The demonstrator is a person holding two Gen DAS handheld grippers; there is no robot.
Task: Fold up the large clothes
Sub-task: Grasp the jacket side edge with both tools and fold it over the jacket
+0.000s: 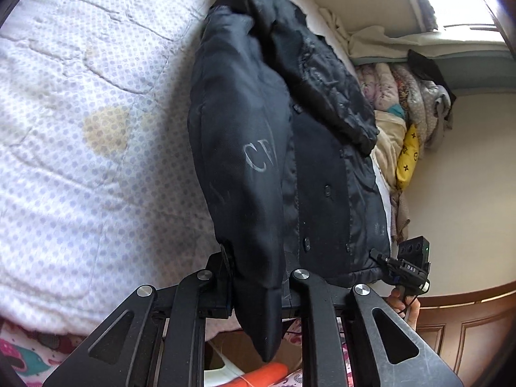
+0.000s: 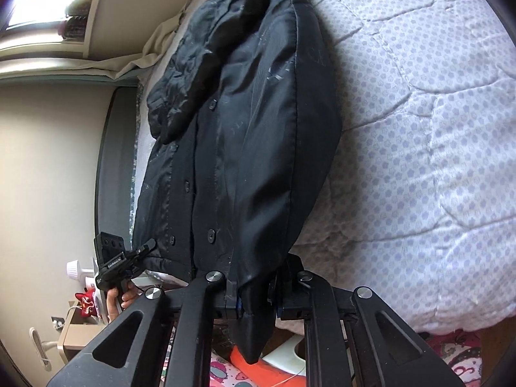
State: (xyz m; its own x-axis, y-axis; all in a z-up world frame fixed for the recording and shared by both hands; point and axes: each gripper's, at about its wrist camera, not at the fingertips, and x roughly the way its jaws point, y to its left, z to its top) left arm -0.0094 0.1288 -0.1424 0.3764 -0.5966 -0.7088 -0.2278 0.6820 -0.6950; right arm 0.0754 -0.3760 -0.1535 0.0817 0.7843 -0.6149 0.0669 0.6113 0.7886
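A large black coat point(image 1: 274, 135) lies lengthwise on a bed, its buttoned front up and its collar at the far end. It also fills the middle of the right wrist view point(image 2: 245, 135). My left gripper point(image 1: 258, 287) is shut on the coat's hem corner at the bed's near edge, and the cloth hangs down between the fingers. My right gripper point(image 2: 254, 293) is shut on the other hem corner in the same way. Each gripper shows in the other's view, the right gripper point(image 1: 380, 259) and the left gripper point(image 2: 146, 248), both clamped on the hem.
The coat lies on a white quilted bedspread point(image 1: 80, 129) with small purple dots. Folded quilts and a yellow pillow point(image 1: 408, 158) are piled by the wall. A wooden door point(image 1: 467, 329) and a low stand point(image 2: 77, 325) with small items sit beside the bed.
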